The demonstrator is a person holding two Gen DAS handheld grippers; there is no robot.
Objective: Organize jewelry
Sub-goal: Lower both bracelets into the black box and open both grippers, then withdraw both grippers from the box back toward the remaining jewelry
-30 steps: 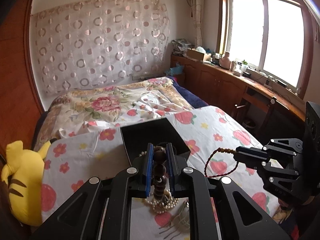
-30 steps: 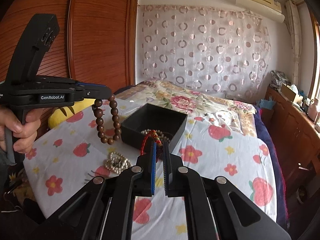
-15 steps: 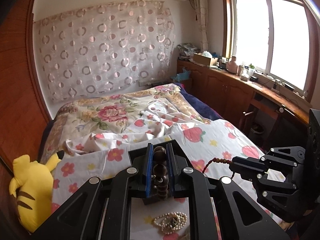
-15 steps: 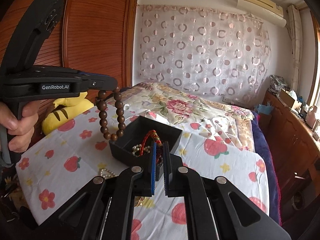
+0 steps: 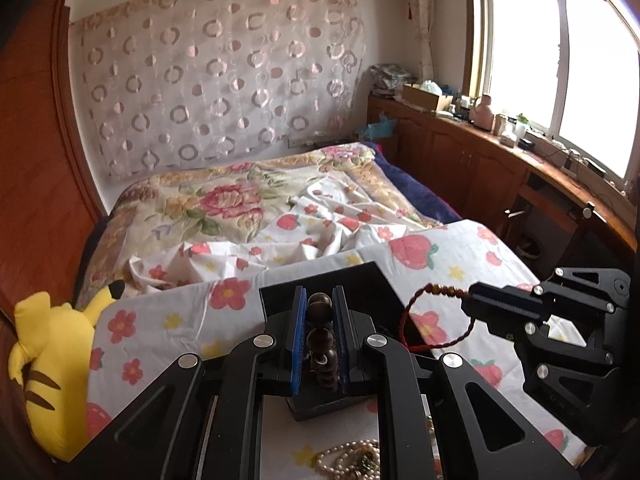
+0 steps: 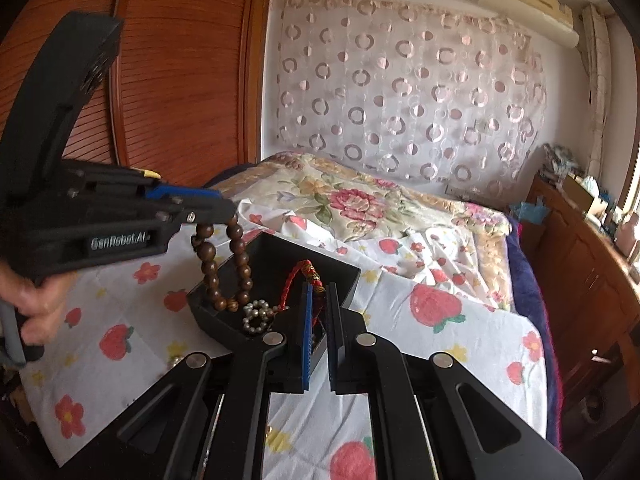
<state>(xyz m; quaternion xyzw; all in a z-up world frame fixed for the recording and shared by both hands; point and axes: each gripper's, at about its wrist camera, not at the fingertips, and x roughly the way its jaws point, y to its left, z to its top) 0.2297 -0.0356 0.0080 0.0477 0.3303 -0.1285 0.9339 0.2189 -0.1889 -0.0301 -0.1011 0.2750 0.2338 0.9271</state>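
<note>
At left of the right wrist view, a hand (image 6: 28,312) grips the left gripper (image 6: 218,216), jaws clamped on a brown bead bracelet (image 6: 224,264) dangling into the black box (image 6: 352,280) at centre. The right gripper (image 6: 318,292), tilted downward, pinches a red cord bracelet (image 6: 296,280) above the box.

Daylight pours in through the window (image 5: 560,76), whose panes are blown out to plain white glare in the left wrist view. The bed (image 5: 248,208) is evenly and softly lit, with faint shadows. Both fisheye views bend straight lines and darken at the corners. The hand (image 6: 28,300) at the right wrist view's edge is blurred.
</note>
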